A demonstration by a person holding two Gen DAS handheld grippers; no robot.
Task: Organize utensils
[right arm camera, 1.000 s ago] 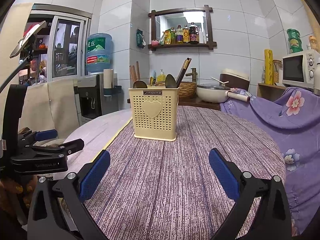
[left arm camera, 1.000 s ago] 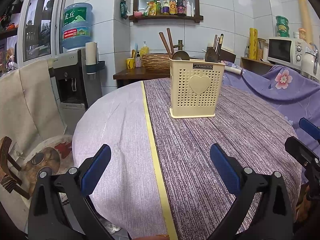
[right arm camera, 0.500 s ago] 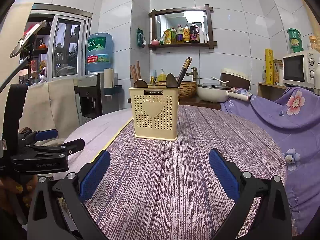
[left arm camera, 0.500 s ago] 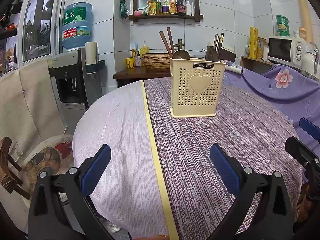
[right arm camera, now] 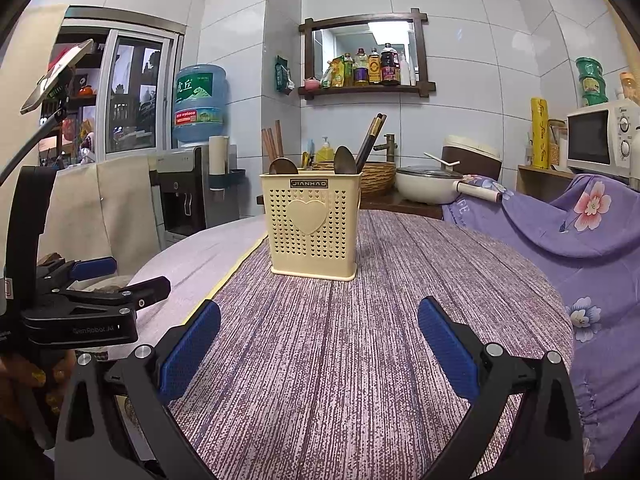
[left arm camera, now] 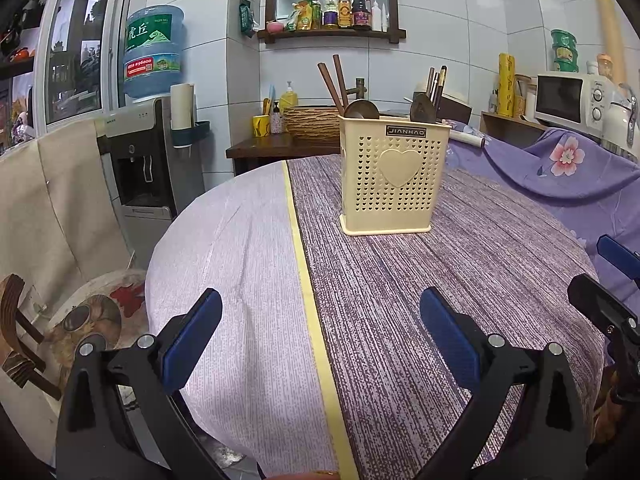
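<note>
While both hand-held grippers (left arm camera: 320, 336) (right arm camera: 318, 340) gape empty, striped tablecloth (right arm camera: 360, 340), cream utensil caddy (right arm camera: 314, 228), tiled kitchen.

The utensil holder (right arm camera: 313, 229) looks like matt cream plastic, perforated with tiny hearts. In it stand dark, smooth wooden-looking spoons (right arm camera: 345, 160) and chopsticks (right arm camera: 370, 136). The tablecloth (right arm camera: 360, 340) is woven cloth, streaked purple, coarse-grained. Gripper pads (right arm camera: 448, 348) are blue and finely textured on matt black plastic arms. Far wall tiles (right arm camera: 460, 60) are glossy.
</note>
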